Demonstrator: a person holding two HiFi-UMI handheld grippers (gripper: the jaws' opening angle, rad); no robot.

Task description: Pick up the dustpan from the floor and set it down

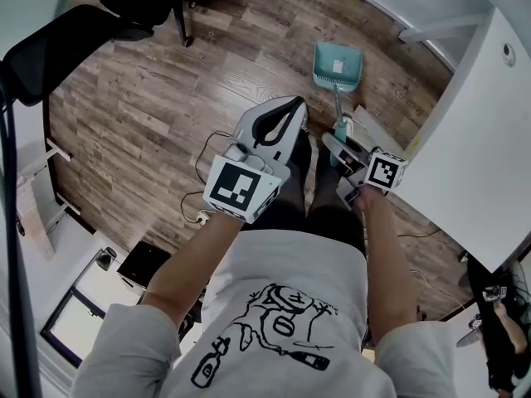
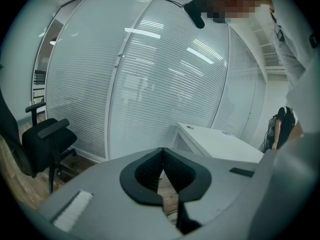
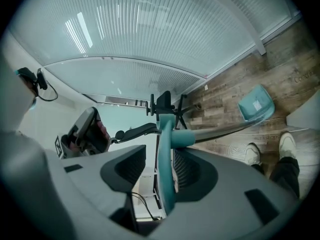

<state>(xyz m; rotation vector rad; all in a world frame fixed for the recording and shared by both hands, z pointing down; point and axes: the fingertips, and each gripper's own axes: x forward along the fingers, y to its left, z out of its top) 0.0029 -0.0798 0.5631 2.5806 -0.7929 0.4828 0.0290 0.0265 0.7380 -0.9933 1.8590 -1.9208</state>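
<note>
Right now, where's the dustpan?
Head view: the teal dustpan sits on the wood floor ahead, right of centre, left of the white desk. Its long handle runs back between the right gripper's open jaws.

light: bright, even | glare: blinds | edges: fisheye-warped, vignetted
</note>
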